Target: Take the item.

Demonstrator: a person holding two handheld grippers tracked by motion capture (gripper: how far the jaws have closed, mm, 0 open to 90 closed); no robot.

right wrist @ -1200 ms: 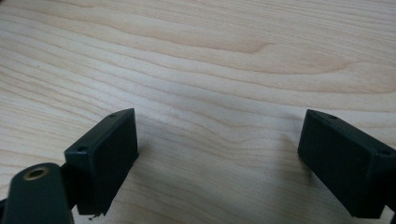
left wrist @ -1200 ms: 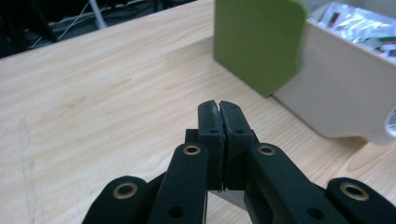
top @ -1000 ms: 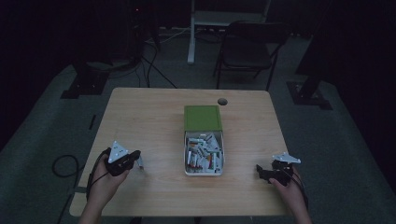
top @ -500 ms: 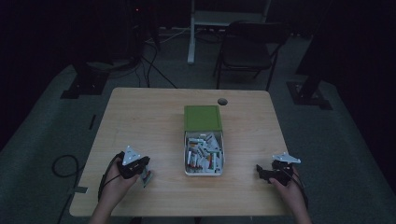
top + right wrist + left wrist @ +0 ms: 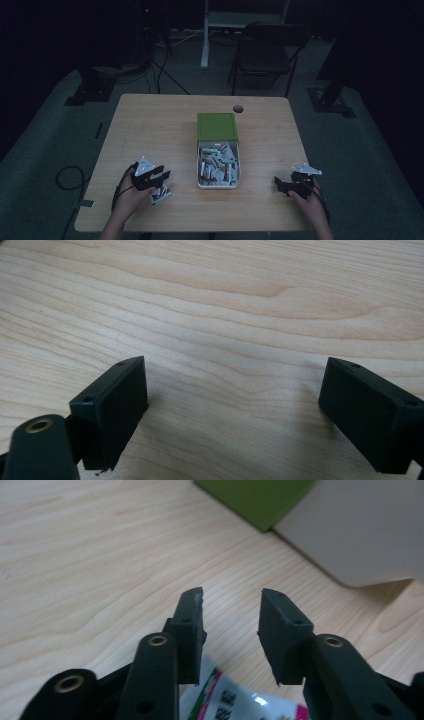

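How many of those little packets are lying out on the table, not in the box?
1: a single packet lies on the table beneath the left gripper, whose jaws have just been opening. The rest sit piled in the open tin; others could be hidden under the hand.

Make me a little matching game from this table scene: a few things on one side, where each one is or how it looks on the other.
Things:
1. packet
2. green lid
3. right gripper
4. metal box

Descriptions:
a. open, nothing between its jaws
b. full of small packets
c. on the table under the left gripper
d. at the box's far end

Pairs: 1-c, 2-d, 3-a, 4-b
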